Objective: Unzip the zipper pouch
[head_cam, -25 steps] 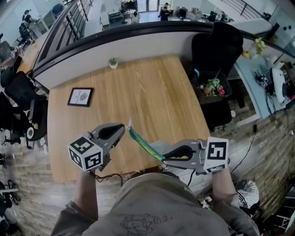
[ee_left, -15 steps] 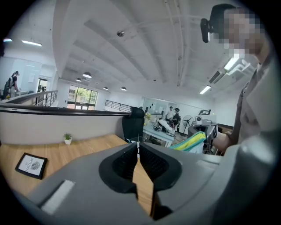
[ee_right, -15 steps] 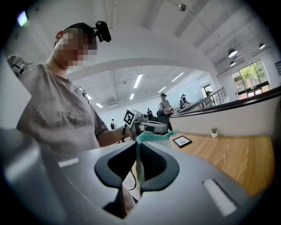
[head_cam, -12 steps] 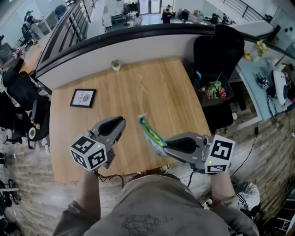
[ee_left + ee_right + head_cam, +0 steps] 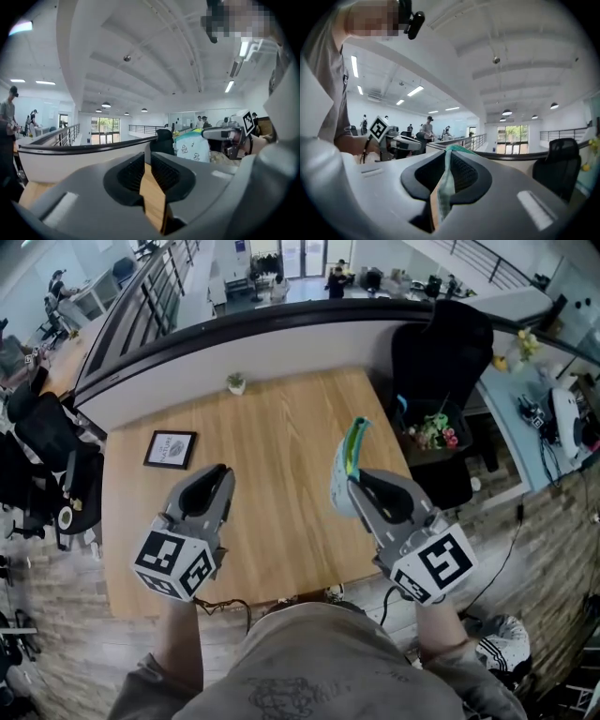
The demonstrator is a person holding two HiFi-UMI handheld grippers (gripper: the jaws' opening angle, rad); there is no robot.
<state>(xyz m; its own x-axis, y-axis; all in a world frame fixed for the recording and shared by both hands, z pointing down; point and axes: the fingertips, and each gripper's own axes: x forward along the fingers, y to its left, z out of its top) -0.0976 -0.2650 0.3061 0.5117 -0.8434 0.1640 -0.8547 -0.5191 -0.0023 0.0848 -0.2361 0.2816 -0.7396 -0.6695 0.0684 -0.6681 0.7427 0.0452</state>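
Observation:
The zipper pouch (image 5: 348, 457), pale with a green and teal edge, stands upright above the wooden table (image 5: 281, 427), pinched at its lower part by my right gripper (image 5: 360, 480), which is shut on it. In the right gripper view the pouch (image 5: 446, 187) runs edge-on between the pads. My left gripper (image 5: 218, 472) hangs apart to the left. Its jaws have just been opening, they stand slightly open, and only table wood shows between them. From the left gripper view the pouch (image 5: 192, 145) shows flat, printed with small figures.
A framed picture (image 5: 171, 448) lies at the table's left and a small potted plant (image 5: 236, 382) stands at its far edge. A black chair (image 5: 441, 343) and a basket of flowers (image 5: 431, 423) are beyond the right edge. A curved wall bounds the far side.
My left gripper has come off the pouch's end and drawn away to the left. The right gripper has swung the pouch from slanting leftward to upright, and both grippers have risen.

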